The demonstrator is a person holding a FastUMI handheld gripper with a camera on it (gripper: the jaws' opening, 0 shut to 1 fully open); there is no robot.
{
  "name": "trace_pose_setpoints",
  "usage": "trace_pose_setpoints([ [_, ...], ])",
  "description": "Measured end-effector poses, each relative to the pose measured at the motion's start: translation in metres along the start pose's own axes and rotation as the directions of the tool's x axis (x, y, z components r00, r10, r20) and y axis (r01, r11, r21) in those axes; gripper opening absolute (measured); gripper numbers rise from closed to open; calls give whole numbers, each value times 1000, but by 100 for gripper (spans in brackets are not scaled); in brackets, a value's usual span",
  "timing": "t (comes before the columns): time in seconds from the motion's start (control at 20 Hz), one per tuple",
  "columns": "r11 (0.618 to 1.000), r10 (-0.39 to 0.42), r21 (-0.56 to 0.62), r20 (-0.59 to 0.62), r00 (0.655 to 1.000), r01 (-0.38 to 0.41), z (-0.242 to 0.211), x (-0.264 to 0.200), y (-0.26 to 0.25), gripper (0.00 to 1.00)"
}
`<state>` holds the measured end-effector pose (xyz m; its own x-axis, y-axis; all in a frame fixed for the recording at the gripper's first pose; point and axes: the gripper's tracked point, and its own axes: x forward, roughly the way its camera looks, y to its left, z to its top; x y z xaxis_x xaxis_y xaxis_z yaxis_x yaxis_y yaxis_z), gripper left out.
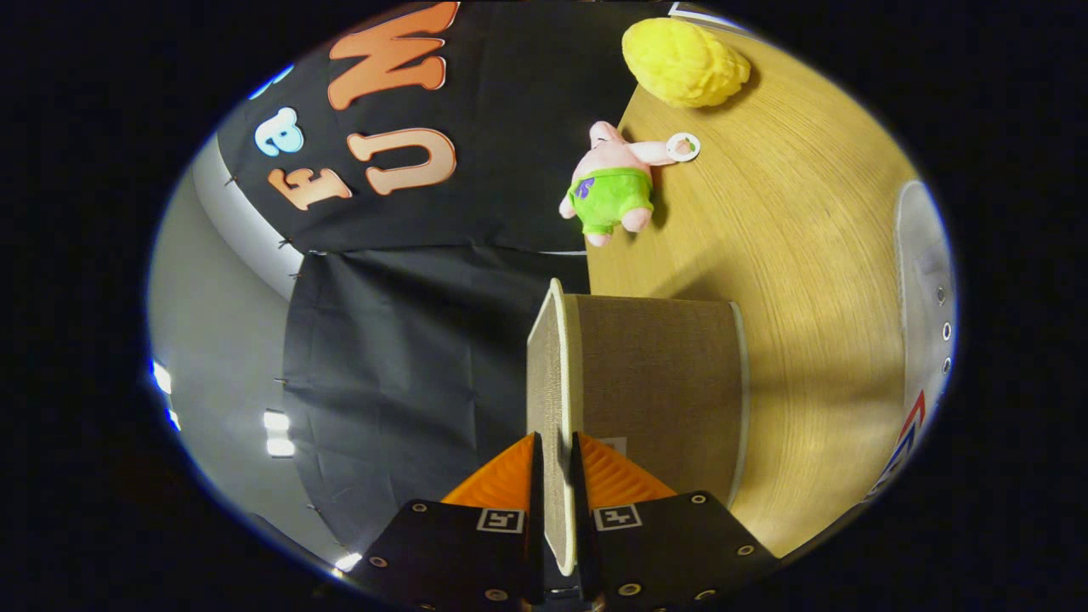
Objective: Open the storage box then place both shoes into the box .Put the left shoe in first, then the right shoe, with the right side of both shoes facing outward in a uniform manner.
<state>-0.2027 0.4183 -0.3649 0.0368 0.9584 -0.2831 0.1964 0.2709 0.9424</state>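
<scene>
Now the hand-held gripper (554, 463) pinches the storage box (654, 382) lid (548, 374) edge.

The one camera rides on the gripper (554, 463) and looks forward along its two fingers, which close on the thin edge of the storage box lid (552, 374) at 6 o'clock, very near the lens. The view is rolled sideways: the wooden table (807, 280) stands like a wall from 1 to 4 o'clock, and the black cloth wall (408, 340) fills 8 to 12 o'clock. Two soft toys sit far off towards 1 o'clock.
</scene>
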Motion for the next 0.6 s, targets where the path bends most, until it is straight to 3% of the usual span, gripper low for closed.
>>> trace_pose_setpoints([
  [0.1,1000,18,22,-27,999,-17,-2,2,8,13],
  [0.15,1000,21,15,-30,999,-21,-2,0,15,4],
  [0.25,1000,14,-24,-37,999,-15,-4,-7,26,1],
  [0.6,982,126,-139,-35,991,-130,1,-1,135,1],
])
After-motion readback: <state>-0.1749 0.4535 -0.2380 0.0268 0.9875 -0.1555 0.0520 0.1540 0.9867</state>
